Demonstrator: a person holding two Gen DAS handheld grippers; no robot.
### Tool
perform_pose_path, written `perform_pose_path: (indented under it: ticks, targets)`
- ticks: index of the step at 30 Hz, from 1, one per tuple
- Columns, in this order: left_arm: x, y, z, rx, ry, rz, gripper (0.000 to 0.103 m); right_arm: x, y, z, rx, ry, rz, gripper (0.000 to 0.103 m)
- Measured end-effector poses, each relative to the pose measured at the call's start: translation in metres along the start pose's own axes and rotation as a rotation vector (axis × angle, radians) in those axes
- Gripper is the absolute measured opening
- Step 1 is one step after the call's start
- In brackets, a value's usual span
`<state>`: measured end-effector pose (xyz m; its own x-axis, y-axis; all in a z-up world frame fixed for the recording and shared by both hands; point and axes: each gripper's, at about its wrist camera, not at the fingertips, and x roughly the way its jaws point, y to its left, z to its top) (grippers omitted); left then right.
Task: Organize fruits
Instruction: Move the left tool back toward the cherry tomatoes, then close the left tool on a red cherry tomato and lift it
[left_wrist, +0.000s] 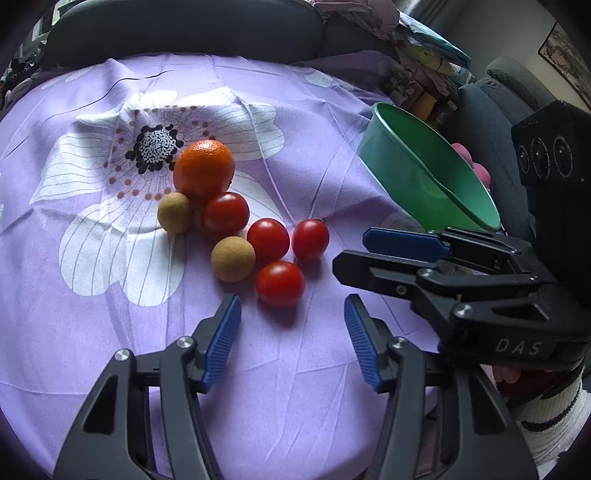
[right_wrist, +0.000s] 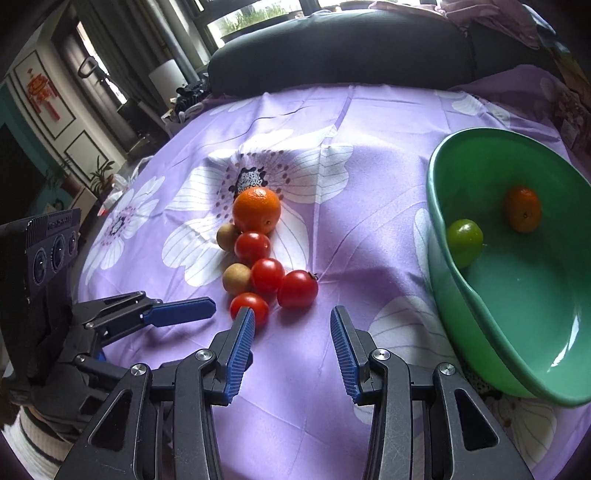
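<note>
An orange (left_wrist: 204, 169) (right_wrist: 256, 209), several red tomatoes, the nearest (left_wrist: 280, 283) (right_wrist: 249, 307), and two tan round fruits (left_wrist: 233, 259) (right_wrist: 236, 278) lie clustered on the purple flowered cloth (left_wrist: 110, 332). A green bowl (left_wrist: 424, 173) (right_wrist: 461, 280) sits to the right and holds a green fruit (right_wrist: 464, 242) and an orange (right_wrist: 523, 208). My left gripper (left_wrist: 292, 308) is open and empty just short of the nearest tomato. My right gripper (right_wrist: 291, 319) is open and empty near the tomatoes; it also shows in the left wrist view (left_wrist: 351, 251).
A dark cushioned chair back (right_wrist: 340, 48) runs along the far table edge. Piled patterned fabric and packets (left_wrist: 417, 66) lie behind the bowl. The cloth hangs over the table edge at the left (right_wrist: 122, 192).
</note>
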<state>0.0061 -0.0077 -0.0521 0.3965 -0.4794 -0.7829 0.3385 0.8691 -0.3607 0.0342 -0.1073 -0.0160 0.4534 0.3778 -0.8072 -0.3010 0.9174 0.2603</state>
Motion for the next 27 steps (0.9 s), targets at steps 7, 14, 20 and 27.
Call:
perform_pose_path:
  ticks: [7,14,20,27]
  targets:
    - [0.008,0.003,0.009,0.004,0.013,0.007,0.055,0.024,-0.001,0.012,-0.013,0.049,-0.022,0.043]
    - [0.014,0.003,0.016,0.028,0.026,0.01,0.04,0.035,-0.007,0.023,-0.009,0.063,-0.011,0.043]
    - [0.016,0.0,0.016,0.053,0.026,0.037,0.028,0.041,-0.005,0.021,-0.03,0.086,-0.006,0.037]
    - [0.017,0.001,0.016,0.038,0.016,0.028,0.029,0.041,-0.009,0.021,-0.017,0.074,0.007,0.031]
